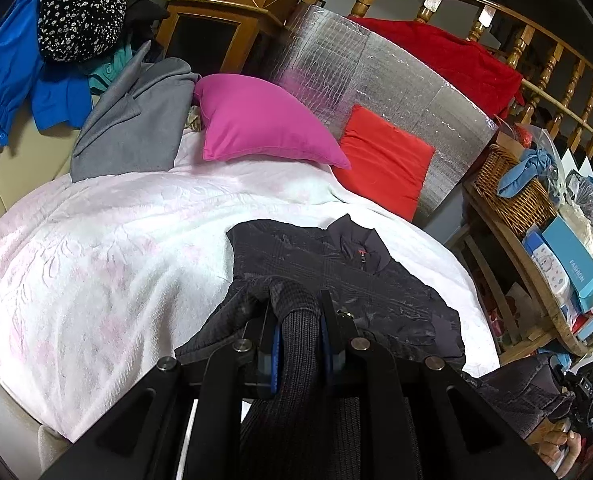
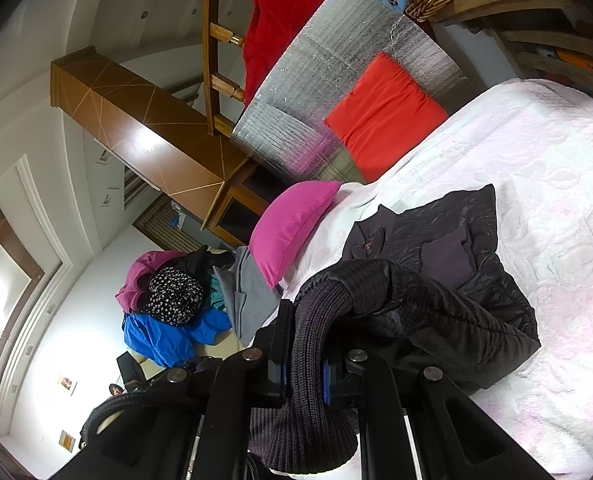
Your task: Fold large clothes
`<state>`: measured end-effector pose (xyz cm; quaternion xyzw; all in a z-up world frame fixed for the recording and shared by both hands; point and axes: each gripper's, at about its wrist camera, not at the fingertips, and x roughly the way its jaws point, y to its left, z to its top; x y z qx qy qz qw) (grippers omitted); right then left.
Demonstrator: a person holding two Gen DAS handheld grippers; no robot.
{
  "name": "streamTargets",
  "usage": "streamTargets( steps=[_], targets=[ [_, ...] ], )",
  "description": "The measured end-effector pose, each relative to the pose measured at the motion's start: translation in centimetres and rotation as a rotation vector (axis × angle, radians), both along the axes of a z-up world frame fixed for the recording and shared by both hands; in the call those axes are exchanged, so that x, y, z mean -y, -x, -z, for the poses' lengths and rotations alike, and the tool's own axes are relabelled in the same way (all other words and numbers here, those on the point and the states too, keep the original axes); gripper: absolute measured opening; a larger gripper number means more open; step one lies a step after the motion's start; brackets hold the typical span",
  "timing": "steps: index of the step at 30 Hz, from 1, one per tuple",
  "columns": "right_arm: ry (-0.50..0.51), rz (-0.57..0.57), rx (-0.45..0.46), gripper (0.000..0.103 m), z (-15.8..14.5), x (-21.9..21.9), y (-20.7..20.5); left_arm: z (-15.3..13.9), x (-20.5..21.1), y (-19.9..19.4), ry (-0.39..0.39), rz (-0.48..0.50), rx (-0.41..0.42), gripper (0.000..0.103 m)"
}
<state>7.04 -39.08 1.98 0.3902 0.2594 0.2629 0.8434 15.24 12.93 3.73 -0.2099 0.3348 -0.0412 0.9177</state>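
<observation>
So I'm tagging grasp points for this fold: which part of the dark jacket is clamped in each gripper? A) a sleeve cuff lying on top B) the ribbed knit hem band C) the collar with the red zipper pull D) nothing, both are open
B: ribbed knit band sits pinched in the left gripper and in the right gripper; the collar lies free on the jacket.

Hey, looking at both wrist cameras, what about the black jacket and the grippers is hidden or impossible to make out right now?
- Left wrist view: the jacket hem nearest the camera is hidden behind the left gripper and its frame.
- Right wrist view: the ribbed cuff fills the right gripper, covering the finger pads.
- Both views: the jacket's underside lies against the blanket, unseen.
- Left wrist view: the hand is cut off by the edge.
</observation>
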Motion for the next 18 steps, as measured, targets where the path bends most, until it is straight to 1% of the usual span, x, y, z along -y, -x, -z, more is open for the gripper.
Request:
streamTargets(
  steps=[12, 18],
  targets=[
    [0.002, 0.005, 0.001, 0.012, -0.1, 0.1, -0.2, -0.1, 0.2, -0.2, -0.01, -0.001, 0.0, 0.017],
    [0.017, 0.007, 0.0, 0.012, -0.5, 0.0, -1.1, -0.2, 0.2, -1.1, -0.01, -0.009, -0.001, 0.017]
  ],
)
